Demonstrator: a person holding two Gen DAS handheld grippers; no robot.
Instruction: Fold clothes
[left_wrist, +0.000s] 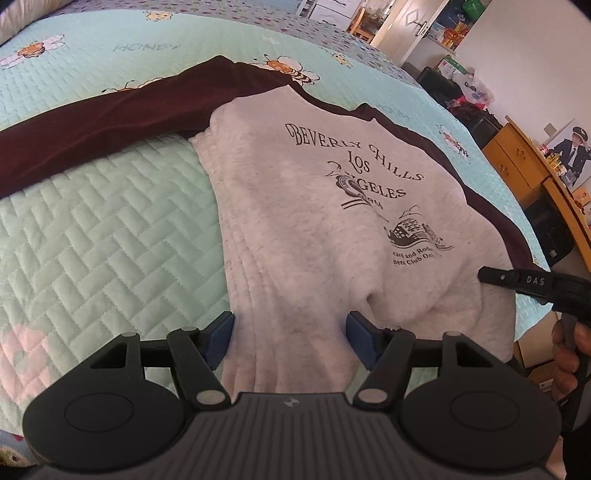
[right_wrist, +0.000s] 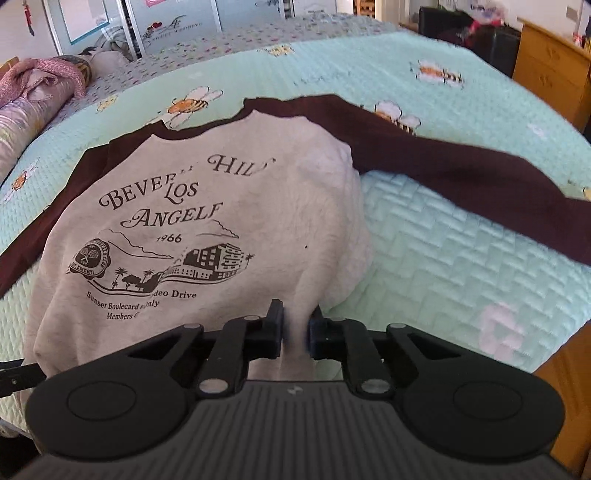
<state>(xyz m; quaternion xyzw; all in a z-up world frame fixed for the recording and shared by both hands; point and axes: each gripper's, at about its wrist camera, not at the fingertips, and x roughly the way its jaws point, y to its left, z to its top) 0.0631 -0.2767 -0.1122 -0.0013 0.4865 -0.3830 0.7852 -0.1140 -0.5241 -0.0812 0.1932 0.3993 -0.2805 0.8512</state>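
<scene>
Sweatshirt (right_wrist: 229, 229) lay print-up on bedspread (right_wrist: 461, 258); right gripper (right_wrist: 295, 332) pinched hem, left gripper (left_wrist: 290, 332) straddled hem unclamped, probably readying lift for fold.

The sweatshirt (right_wrist: 207, 229) has its hem hidden behind the right gripper (right_wrist: 295, 332) body, so the pinched edge cannot be seen. A fold in the cloth swallows letters of its printed text. Its left maroon sleeve (left_wrist: 92, 136) runs out of the left wrist view's edge. The other sleeve (right_wrist: 480, 192) is cut off at the right edge. The person's hand (left_wrist: 565, 354) shows only partly. The dresser (right_wrist: 550, 81) and far shelves are blurred.
</scene>
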